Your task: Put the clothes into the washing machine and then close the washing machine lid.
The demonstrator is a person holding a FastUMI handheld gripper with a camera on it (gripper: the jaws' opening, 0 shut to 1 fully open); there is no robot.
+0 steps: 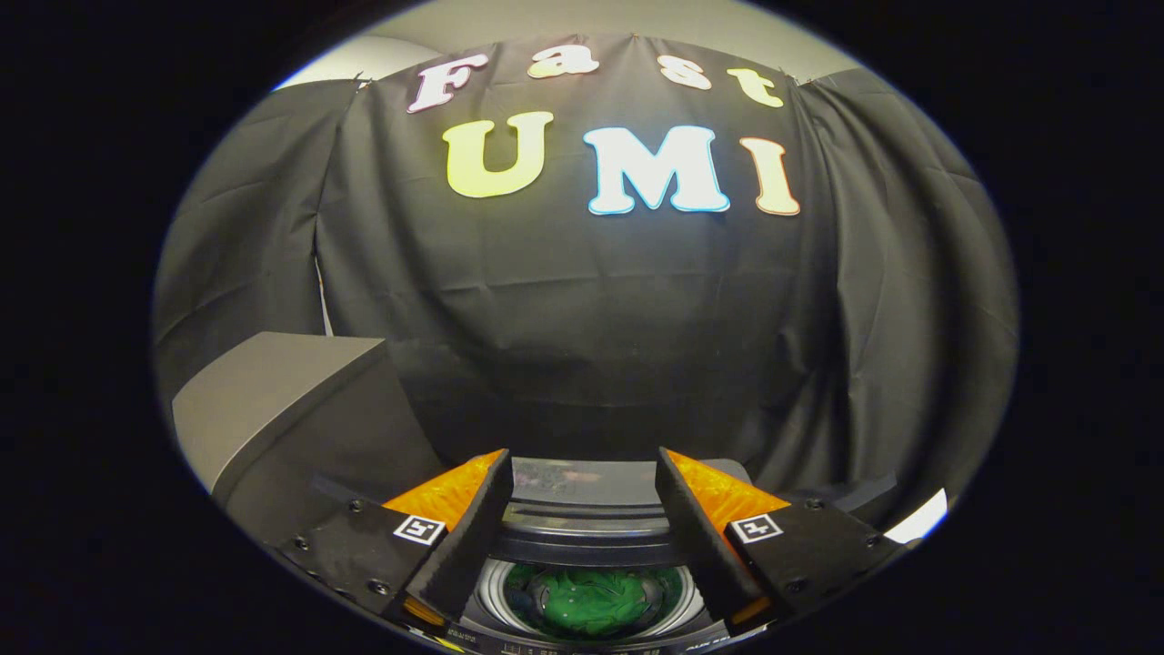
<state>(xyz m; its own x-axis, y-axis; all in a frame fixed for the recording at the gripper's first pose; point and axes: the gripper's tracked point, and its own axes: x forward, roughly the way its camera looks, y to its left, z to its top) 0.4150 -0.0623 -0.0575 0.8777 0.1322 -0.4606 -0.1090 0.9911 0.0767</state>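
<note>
My gripper (582, 473) is open, its two fingers spread wide with nothing between them. It hovers above the washing machine (582, 537), whose round drum opening shows low between the fingers. A green garment (591, 605) lies crumpled inside the drum. The machine's raised lid (582, 482) stands folded up just beyond the opening, between the fingertips.
A grey box-like unit (273, 409) stands to the left of the machine, close to the left finger. The black cloth wall (582, 318) hangs right behind the machine. A bright white patch (923, 518) shows past the right finger.
</note>
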